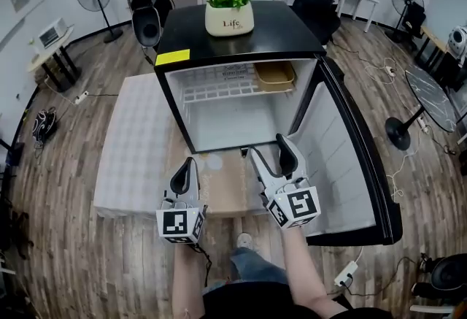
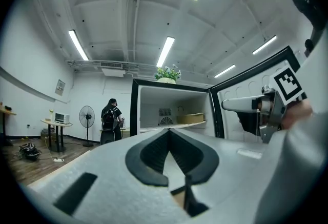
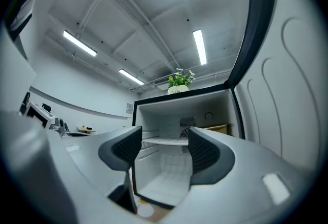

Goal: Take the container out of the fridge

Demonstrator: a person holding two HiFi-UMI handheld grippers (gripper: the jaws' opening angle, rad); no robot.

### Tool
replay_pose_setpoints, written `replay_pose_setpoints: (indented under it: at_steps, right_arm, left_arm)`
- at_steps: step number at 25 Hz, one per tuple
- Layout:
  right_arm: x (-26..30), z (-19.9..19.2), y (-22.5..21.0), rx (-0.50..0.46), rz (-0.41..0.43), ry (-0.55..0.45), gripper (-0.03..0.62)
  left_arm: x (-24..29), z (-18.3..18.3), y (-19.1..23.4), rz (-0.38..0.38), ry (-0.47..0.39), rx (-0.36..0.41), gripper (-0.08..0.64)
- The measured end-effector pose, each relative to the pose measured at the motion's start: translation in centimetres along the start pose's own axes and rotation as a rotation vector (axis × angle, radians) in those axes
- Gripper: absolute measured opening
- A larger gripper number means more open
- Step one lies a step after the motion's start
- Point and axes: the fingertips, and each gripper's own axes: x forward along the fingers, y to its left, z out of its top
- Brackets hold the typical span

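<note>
The tan container [image 1: 275,74] is sitting at the right end of the wire shelf [image 1: 211,87] inside the open fridge [image 1: 173,109] (a potted plant [image 1: 229,7] is standing on top). Just in front, the right gripper [image 1: 270,152] is hovering with its jaws spread wide, holding nothing. The left gripper [image 1: 190,163] is hanging beside it with its jaws pressed together, also empty.

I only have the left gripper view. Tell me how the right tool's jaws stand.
Observer: The right tool is open, jaws apart, nothing between them.
Operator: Describe the shelf under the container.
Observer: From the head view, it is a white wire rack; the container sits at its right rear.
Operator: Report the fridge top.
Observer: Besides the plant, a yellow label lies at its front left corner.
</note>
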Motion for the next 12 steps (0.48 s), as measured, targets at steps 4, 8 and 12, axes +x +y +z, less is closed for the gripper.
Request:
replay_pose_setpoints:
  at_steps: [4,8,12]
  right_arm:
    - [3.2,-0.6,-2.5,0.019,-0.004,0.007,0.275]
    - [5.0,-1.1,-4.0,0.023,-0.012,0.018,0.275]
    - [6.2,-1.2,-4.9,-0.022,-0.023,0.05,0.275]
  left_arm:
    - [4.2,-0.1,0.6,-0.008,0.009,0.004,0.006]
    - [7.1,-0.3,0.2,-0.037,0.021,0.015,0.006]
    - [9.4,0.0,-0.6,-0.078,0.014,0.019,0.006]
